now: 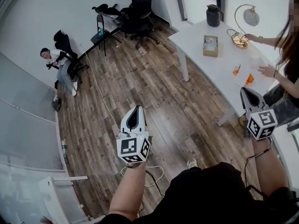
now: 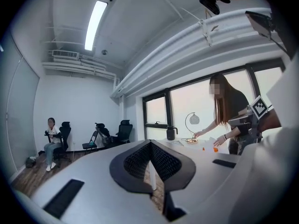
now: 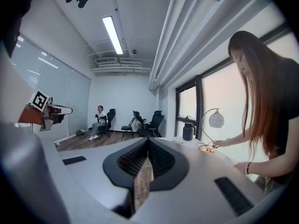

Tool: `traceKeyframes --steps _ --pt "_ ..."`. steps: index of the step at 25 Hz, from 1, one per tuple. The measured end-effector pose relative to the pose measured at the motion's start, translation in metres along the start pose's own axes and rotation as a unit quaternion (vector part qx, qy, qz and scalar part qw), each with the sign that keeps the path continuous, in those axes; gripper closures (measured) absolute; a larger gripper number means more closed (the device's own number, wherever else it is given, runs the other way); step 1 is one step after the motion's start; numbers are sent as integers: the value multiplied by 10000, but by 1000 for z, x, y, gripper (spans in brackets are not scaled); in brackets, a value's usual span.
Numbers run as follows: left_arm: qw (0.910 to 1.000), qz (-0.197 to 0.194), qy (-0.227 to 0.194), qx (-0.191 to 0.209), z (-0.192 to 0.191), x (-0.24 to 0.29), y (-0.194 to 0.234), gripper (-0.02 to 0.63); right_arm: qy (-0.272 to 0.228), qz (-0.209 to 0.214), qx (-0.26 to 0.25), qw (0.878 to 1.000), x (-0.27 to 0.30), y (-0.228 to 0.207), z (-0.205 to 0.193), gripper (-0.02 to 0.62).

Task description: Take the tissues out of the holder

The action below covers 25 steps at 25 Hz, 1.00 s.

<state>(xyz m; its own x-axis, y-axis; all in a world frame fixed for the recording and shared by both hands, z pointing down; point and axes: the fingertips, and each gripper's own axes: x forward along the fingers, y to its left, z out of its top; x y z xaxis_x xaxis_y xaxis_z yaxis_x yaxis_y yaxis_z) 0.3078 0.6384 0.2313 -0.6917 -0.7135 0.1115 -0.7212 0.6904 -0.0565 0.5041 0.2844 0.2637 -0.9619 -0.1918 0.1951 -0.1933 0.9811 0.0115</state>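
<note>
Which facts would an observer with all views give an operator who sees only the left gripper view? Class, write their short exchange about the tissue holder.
Operator: Are tissues in the holder?
Observer: Yes, the head view shows white tissues in the wooden holder on the white table.
Operator: Is the right gripper free?
Observer: Its own view shows its jaws together, nothing between.
Operator: Is the left gripper near the table?
Observer: No, it is over the wood floor, apart from it.

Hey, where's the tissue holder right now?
In the head view, the tissue holder sits upper right on the white table, below the black kettle, left of the lamp base.
</note>
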Motion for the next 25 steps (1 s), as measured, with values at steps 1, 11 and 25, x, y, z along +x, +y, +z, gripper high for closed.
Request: traceKeyframes --steps 1,11,25 --pt "10000 -35 -24 12 2 11 5 603 -18 -36 -17 10000 7 -2 4 589" --pt "9996 -231 -153 45 23 97 26 603 -124 -167 6 9998 68 -21 23 590" --pt "9997 87 214 89 10 256 72 603 -22 -193 124 9997 247 -106 29 589"
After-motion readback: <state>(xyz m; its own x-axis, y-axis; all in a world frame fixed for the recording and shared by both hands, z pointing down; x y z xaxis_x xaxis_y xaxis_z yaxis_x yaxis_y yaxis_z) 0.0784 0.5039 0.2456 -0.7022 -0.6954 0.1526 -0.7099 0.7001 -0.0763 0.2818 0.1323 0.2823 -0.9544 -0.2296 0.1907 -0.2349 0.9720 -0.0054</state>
